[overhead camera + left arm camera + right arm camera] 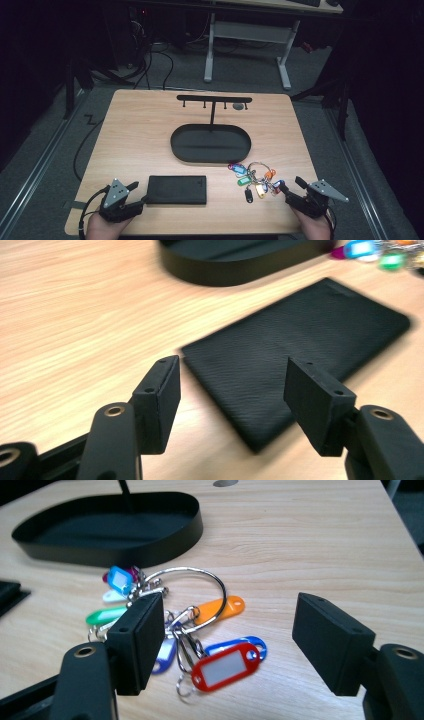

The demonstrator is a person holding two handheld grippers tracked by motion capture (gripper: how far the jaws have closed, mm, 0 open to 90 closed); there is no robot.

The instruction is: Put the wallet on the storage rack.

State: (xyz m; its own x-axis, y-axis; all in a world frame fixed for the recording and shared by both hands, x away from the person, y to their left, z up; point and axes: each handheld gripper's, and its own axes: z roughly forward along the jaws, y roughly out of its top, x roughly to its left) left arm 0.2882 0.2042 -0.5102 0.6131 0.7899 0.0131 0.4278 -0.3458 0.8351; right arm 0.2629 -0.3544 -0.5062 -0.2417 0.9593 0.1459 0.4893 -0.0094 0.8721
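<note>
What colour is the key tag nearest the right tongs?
Red with a white label window; clearest in the right gripper view.

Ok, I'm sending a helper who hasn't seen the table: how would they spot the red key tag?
Start at the black oval metal tray mid-table. Just right of its near edge lies a bunch of coloured plastic key tags on a steel ring. The red tag with the white label lies nearest the right gripper, beside a blue one.

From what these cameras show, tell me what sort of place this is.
Probably a lab or workshop set up for recording: a small wooden table on grey carpet, cables trailing across the floor, and a height-adjustable desk frame behind, with dark surroundings.
</note>
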